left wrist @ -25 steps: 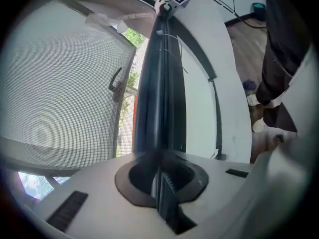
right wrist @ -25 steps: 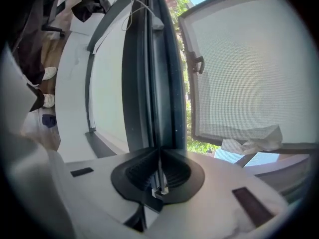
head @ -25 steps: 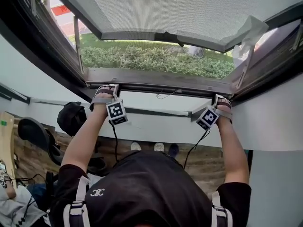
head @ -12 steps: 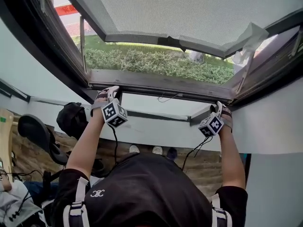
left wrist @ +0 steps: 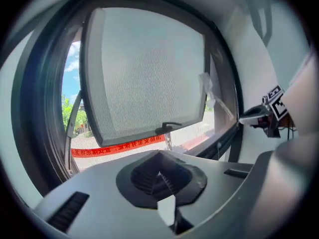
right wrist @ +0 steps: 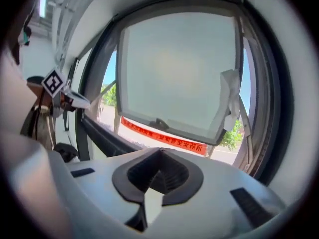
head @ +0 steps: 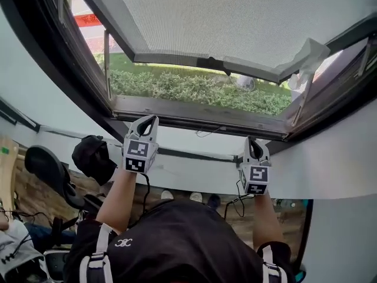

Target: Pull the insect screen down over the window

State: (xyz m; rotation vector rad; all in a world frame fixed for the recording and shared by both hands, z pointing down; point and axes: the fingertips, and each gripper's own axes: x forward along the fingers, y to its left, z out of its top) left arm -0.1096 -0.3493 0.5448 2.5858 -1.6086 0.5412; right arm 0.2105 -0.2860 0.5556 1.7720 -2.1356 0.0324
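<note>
The window stands open with its grey mesh-like panel (head: 235, 22) swung outward; a dark handle (head: 212, 59) sits on the panel's lower bar. In the head view my left gripper (head: 148, 121) is just below the window's lower frame (head: 194, 114), apart from it, and my right gripper (head: 252, 144) hangs a little lower to the right. Both have just been closing and are shut with nothing between the jaws. The left gripper view shows the panel (left wrist: 149, 68) ahead of the shut left gripper (left wrist: 160, 176). The right gripper view shows the panel (right wrist: 174, 68) past the shut right gripper (right wrist: 158, 176).
A white rag or sheet (head: 309, 55) hangs at the window's right corner. Outside are a hedge (head: 194, 90) and red tape (head: 88, 19). White wall lies below the sill. A black chair (head: 47, 170) and a dark bundle (head: 94, 158) stand at the left.
Both grippers have come off the window's lower frame, drawn back toward me and rolled so their marker cubes face the camera.
</note>
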